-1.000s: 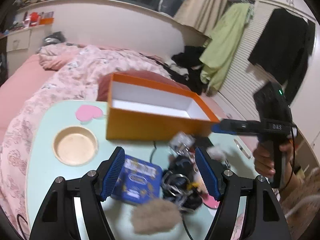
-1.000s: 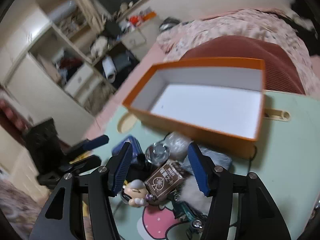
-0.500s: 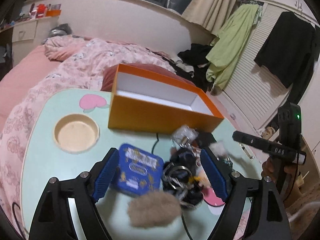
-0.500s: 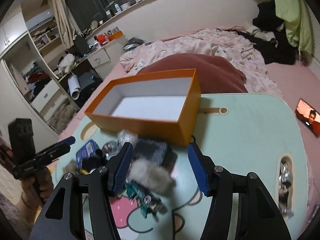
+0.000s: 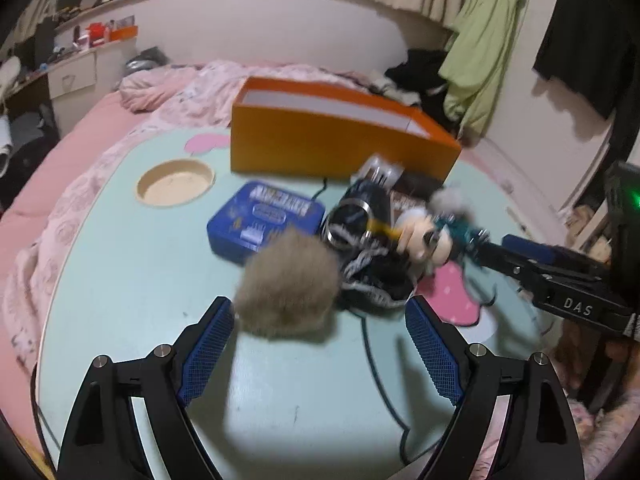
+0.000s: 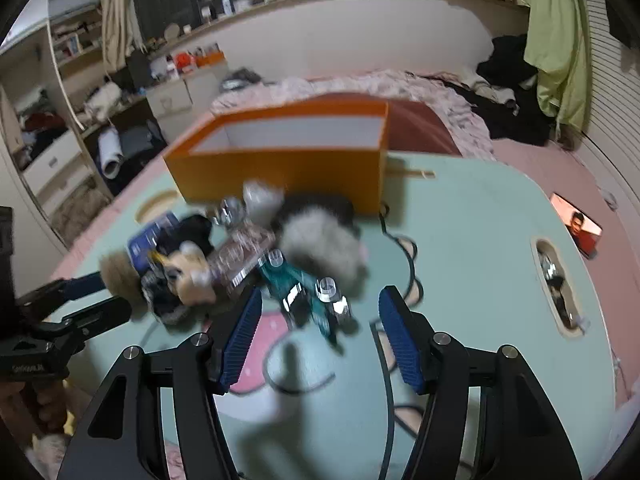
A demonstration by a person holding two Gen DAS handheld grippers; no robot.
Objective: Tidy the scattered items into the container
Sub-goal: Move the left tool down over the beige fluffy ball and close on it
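Green table point(image 5: 120, 280): orange box point(image 5: 320, 140), interior white.

One orange box point(image 5: 340, 148), one blue tin point(image 5: 264, 216), two fur pompoms point(image 5: 288, 286) point(image 6: 324, 248), one figurine point(image 5: 420, 232).

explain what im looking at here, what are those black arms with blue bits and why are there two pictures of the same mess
Those are hand-held grippers, not a robot: a person holds one in each hand. Each carries a wide-angle camera looking along its two fingers, so there is one picture per gripper.

In the left view, the left gripper is open and holds nothing; a brown fur pompom lies just ahead of it. In the right view, the right gripper is also open and holds nothing, with a teal toy just ahead of its fingers.

Both look over a pale green table. On it are an orange box, seemingly empty, a blue tin, a doll head and a grey pompom. The pile is blurred.
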